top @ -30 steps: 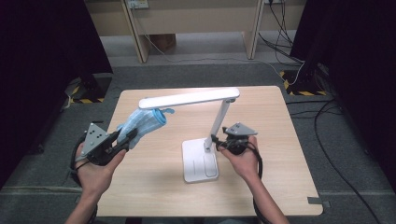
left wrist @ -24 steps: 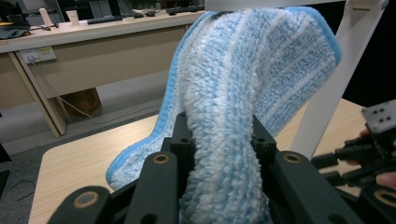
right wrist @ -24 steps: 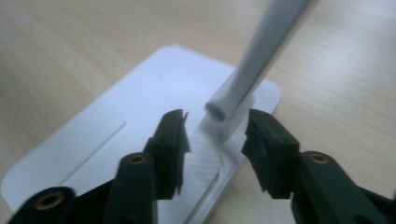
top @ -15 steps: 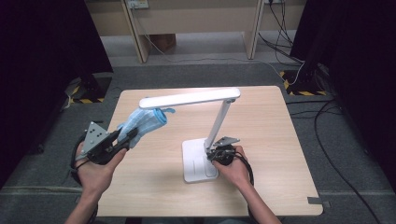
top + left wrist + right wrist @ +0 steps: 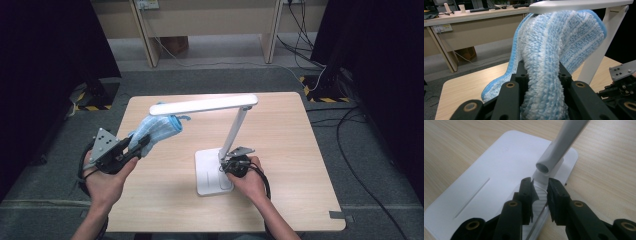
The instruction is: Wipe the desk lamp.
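Note:
A white desk lamp stands mid-table, its flat base [image 5: 210,172] near the front and its long head [image 5: 202,105] stretched out to the left. My left gripper [image 5: 145,142] is shut on a blue-and-white fluffy cloth [image 5: 157,129], which is raised against the left end of the head. In the left gripper view the cloth [image 5: 549,50] bulges up between the jaws, right under the head [image 5: 579,5]. My right gripper [image 5: 540,186] has just been closing. It is now clamped on the back edge of the lamp base [image 5: 489,177], at the foot of the slanted arm [image 5: 564,140].
The wooden table [image 5: 300,150] has bare room to the right of the lamp and along the front. Beyond its far edge are grey floor, desk legs and loose cables [image 5: 310,30]. Black drapes hang on both sides.
My right hand came down from beside the lamp's arm to the base, and its jaws closed there. The left gripper and cloth have stayed where they were.

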Motion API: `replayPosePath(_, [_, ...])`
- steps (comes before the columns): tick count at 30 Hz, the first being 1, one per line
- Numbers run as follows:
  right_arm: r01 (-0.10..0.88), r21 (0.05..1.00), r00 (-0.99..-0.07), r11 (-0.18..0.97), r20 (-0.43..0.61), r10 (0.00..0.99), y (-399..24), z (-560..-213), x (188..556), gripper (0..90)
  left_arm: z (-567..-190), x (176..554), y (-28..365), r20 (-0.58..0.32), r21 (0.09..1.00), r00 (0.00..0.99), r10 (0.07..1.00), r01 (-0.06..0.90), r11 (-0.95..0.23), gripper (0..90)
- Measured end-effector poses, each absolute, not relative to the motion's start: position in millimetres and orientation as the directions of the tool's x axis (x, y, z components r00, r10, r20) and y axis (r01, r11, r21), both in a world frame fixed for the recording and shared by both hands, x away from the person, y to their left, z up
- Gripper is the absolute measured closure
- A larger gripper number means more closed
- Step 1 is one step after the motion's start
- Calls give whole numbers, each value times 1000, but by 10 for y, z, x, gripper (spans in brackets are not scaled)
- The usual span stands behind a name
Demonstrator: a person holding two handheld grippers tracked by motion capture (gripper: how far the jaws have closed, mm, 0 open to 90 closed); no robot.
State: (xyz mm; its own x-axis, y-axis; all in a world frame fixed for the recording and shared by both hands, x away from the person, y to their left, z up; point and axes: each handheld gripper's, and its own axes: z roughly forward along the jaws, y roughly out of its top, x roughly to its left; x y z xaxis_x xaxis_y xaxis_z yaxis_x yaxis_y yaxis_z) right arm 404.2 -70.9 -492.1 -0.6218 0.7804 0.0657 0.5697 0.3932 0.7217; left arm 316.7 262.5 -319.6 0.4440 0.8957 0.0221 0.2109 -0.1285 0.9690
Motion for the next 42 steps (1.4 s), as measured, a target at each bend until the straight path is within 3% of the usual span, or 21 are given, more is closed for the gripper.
replayPosePath(42, [561,720,-630,409,51,775,-669,-4916,4041,749,-3077,3310,2290,37,976,469,882,174,-134,711])
